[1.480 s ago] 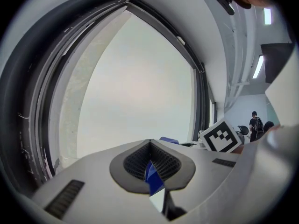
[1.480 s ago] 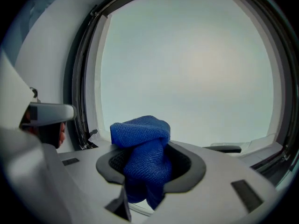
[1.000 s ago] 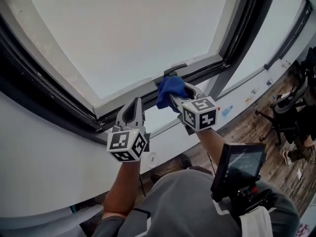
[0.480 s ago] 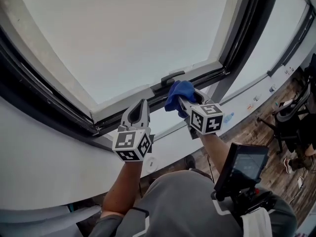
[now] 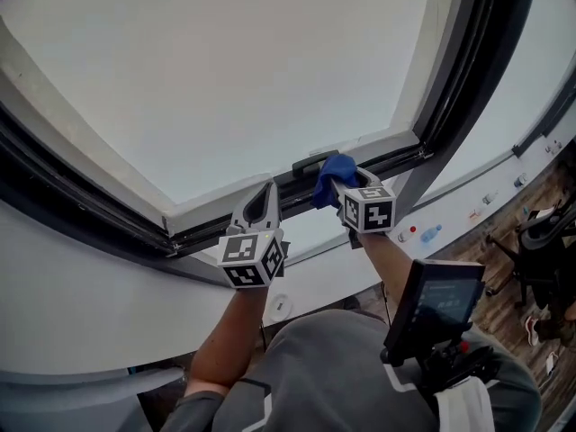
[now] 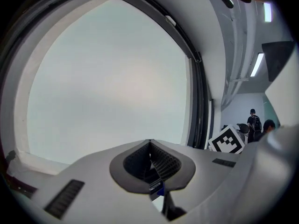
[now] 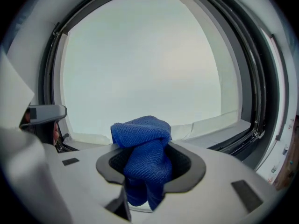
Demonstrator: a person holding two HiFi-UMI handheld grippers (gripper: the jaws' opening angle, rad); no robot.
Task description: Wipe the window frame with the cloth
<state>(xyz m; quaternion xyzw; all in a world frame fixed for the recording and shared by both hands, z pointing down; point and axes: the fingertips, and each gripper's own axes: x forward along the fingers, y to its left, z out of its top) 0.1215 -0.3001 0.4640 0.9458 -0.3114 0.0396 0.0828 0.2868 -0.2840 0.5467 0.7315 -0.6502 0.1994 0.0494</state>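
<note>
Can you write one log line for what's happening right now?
right tool: shut on blue cloth | cloth: at lower window frame, by handle | left tool: shut, empty

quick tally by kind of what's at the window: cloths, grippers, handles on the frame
blue knitted cloth: 1
grey two-jaw grippers: 2, the left gripper shut with nothing in it, the right gripper shut on the cloth
dark window handle: 1
total: 4
</note>
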